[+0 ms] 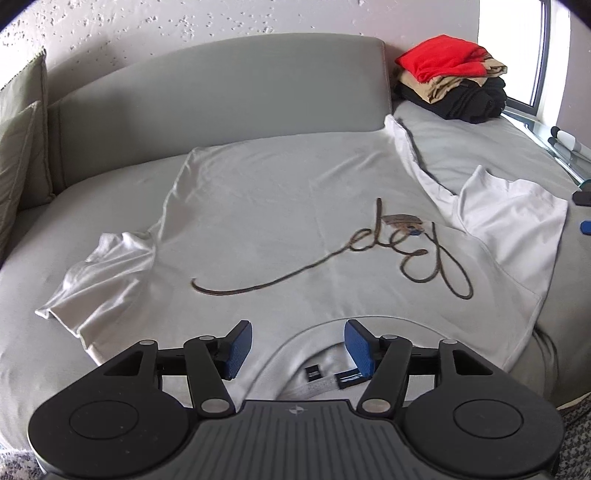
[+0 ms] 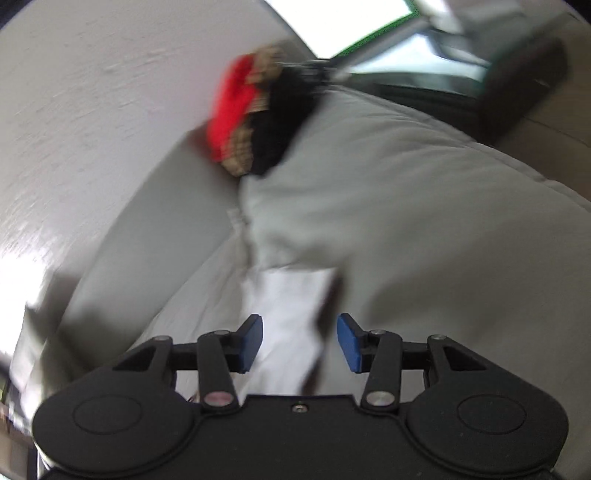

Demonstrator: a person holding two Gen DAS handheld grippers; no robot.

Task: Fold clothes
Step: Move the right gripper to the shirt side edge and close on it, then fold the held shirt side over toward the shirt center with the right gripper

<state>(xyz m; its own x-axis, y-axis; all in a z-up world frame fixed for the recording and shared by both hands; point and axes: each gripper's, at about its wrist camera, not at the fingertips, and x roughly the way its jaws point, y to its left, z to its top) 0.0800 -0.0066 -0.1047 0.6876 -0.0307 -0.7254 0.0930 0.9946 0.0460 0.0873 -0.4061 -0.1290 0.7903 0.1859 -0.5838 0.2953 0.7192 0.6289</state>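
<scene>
Shirt (image 1: 280, 221) lies spread face-up on the sofa seat (image 1: 74, 229), collar (image 1: 295, 339) nearest. Left gripper (image 1: 298, 349) and right gripper (image 2: 300, 341) both stand apart, empty. Folding seems about to start; next move probably calls for pinching a sleeve (image 1: 517, 225).

A grey sofa (image 1: 110, 206) fills the frame, its backrest (image 1: 236, 85) against a textured white wall (image 1: 147, 22). 2 cushions (image 1: 18, 140) sit far left; a bright window (image 1: 513, 48) upper right.
</scene>
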